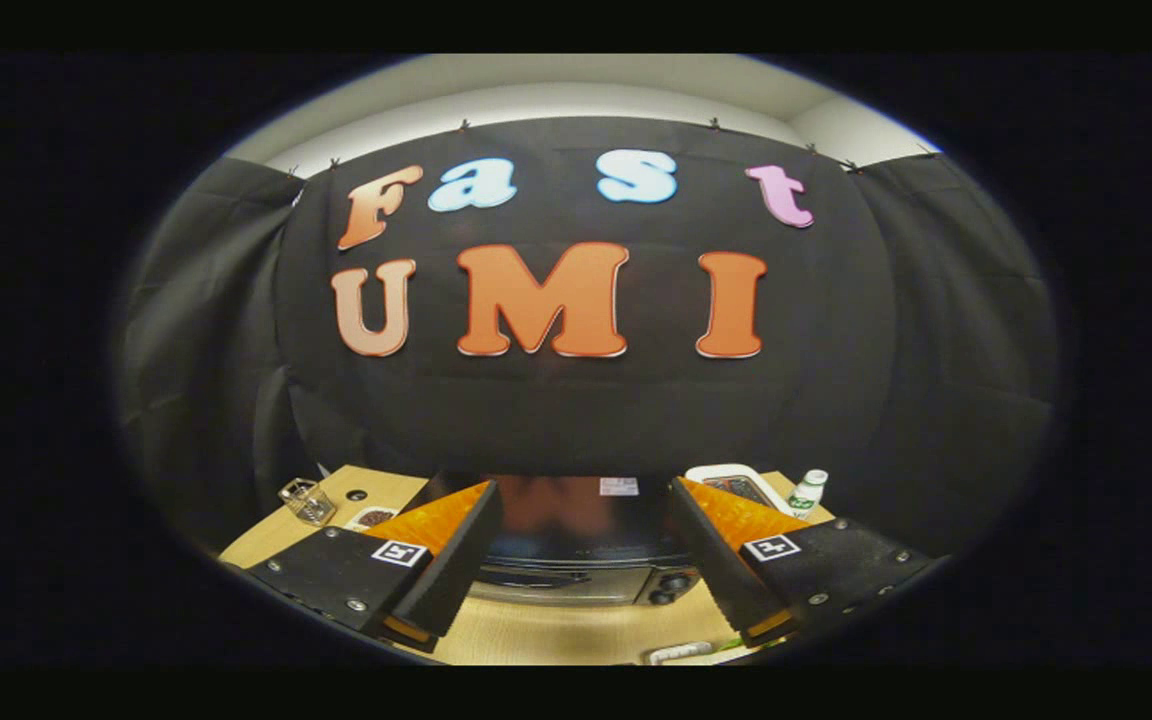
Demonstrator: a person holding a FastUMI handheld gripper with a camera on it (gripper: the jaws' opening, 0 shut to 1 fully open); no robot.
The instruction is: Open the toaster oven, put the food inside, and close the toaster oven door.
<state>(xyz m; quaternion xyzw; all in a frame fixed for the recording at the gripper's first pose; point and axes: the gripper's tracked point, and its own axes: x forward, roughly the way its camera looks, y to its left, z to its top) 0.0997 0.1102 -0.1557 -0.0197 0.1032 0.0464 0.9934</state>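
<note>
Your one camera rides on the gripper [576,585] and looks forward along its two spread fingers, level toward the booth's back wall. It sits above the tabletop [556,630], close behind the toaster oven [581,545] standing between the fingers.

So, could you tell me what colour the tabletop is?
Light wood tabletop, clearest in the gripper view between the open gripper.

Cloth-walled recording booth (staged), wooden table [556,632] bearing toaster oven [576,560].
</note>
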